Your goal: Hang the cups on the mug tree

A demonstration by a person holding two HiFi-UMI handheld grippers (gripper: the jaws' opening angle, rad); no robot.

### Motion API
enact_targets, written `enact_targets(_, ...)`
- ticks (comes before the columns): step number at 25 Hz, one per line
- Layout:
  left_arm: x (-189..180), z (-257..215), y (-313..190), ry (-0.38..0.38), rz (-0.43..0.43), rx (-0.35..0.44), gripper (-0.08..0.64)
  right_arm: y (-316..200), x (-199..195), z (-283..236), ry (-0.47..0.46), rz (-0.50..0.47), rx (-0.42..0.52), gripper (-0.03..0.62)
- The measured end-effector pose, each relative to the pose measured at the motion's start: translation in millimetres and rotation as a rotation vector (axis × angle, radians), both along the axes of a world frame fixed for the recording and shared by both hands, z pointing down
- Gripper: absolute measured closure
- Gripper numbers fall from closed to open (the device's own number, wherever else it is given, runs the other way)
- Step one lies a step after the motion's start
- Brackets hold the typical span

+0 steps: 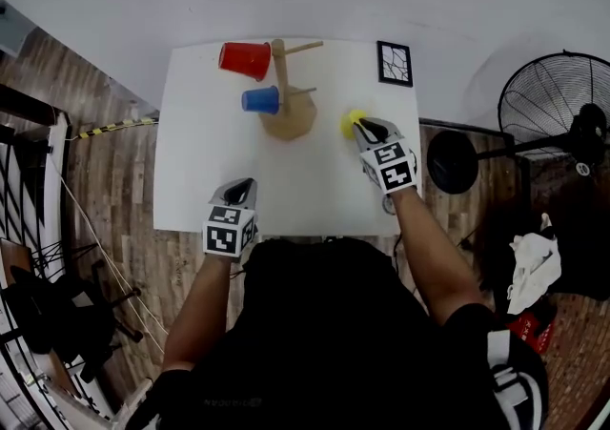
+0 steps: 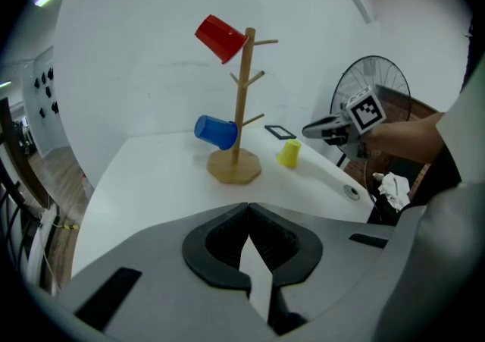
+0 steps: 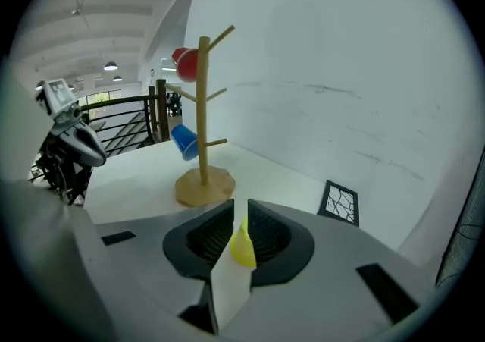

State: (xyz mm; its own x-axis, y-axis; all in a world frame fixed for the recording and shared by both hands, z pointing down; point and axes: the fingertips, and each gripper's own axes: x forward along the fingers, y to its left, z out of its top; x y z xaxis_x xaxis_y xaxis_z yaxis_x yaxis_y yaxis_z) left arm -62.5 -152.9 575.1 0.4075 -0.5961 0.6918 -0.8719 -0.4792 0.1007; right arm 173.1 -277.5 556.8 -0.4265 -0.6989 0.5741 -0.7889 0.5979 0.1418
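Low at centre-left, left gripper (image 1: 242, 190) with jaws pressed together; right of centre, right gripper (image 1: 366, 129) tilted downward, jaws a narrow slit apart; forearms reaching up the frame.

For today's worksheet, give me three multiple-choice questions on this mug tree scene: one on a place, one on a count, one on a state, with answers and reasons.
1. Where is the yellow cup in relation to the mug tree?
A. Hung on its top peg.
B. On the table beside its base.
C. Held up in the air.

2. How many cups hang on the mug tree?
A. Three.
B. One.
C. Two.

3. How do the jaws of the left gripper stand?
A. Shut, with nothing between them.
B. Wide apart.
C. Closed on a cup.

Answers:
1 B: it stands mouth down on the table, right of the base.
2 C: the red cup up high and the blue cup lower down.
3 A: the left gripper view shows the pads meeting on nothing.
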Motion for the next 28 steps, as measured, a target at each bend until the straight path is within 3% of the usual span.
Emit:
enact_targets(11,-14.8,-5.1,16.9,-0.008,-0.083,-0.011,0.543,-29.7,12.1,47.4,0.087,0.012,-0.131,0.377)
enact_targets(19,-41.9,-4.1,25.5,-0.009,-0.169,-0.019,0.543,-33.4,13.5,70.4,0.120,0.008,-0.221,0.365)
enact_targets(28,-45.1,-6.4,18.5,-0.011,-0.125,-0.017,0.543,-24.2,7.4,61.6,0.124,0.003,-0.199,0.365)
